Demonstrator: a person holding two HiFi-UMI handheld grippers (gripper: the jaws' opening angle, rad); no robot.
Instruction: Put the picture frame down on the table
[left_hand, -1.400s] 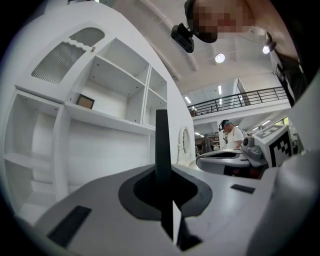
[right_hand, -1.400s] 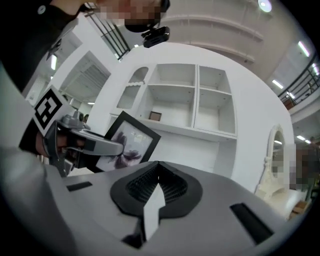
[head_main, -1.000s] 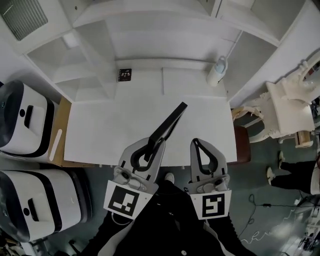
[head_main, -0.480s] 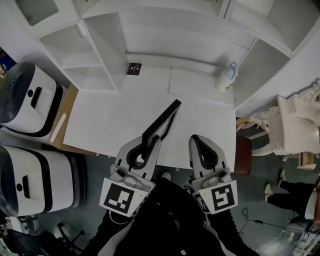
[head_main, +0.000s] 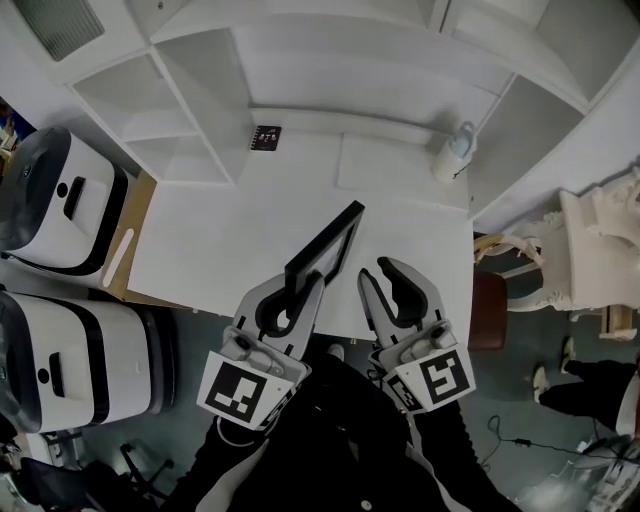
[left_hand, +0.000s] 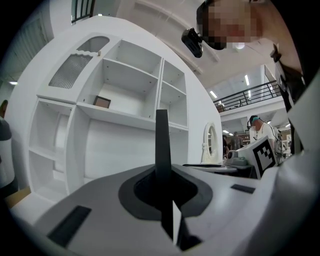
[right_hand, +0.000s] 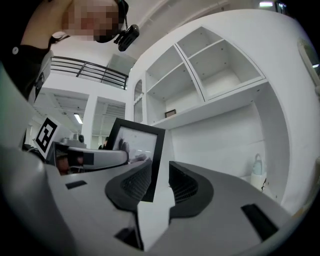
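A black picture frame (head_main: 325, 248) is tilted up over the white table (head_main: 210, 250), its lower end between the jaws of my left gripper (head_main: 298, 292), which is shut on it. In the left gripper view the picture frame (left_hand: 161, 145) stands edge-on, clamped in my left gripper (left_hand: 162, 192). My right gripper (head_main: 376, 270) hovers just right of the frame at the table's front edge, open and empty. From the right gripper view, the picture frame (right_hand: 134, 145) shows its glass front just beyond the parted jaws of my right gripper (right_hand: 160, 172).
A white shelf unit (head_main: 200, 90) rises behind the table. A small white bottle (head_main: 455, 150) and a small dark card (head_main: 266, 137) sit at the table's back. Two white-and-black appliances (head_main: 60, 210) stand at the left, and a white chair (head_main: 600, 240) and brown stool (head_main: 486, 300) at the right.
My right gripper has swung left, closer to the frame, and its jaws have spread wider. The left gripper keeps its hold on the frame, which stays tilted over the table.
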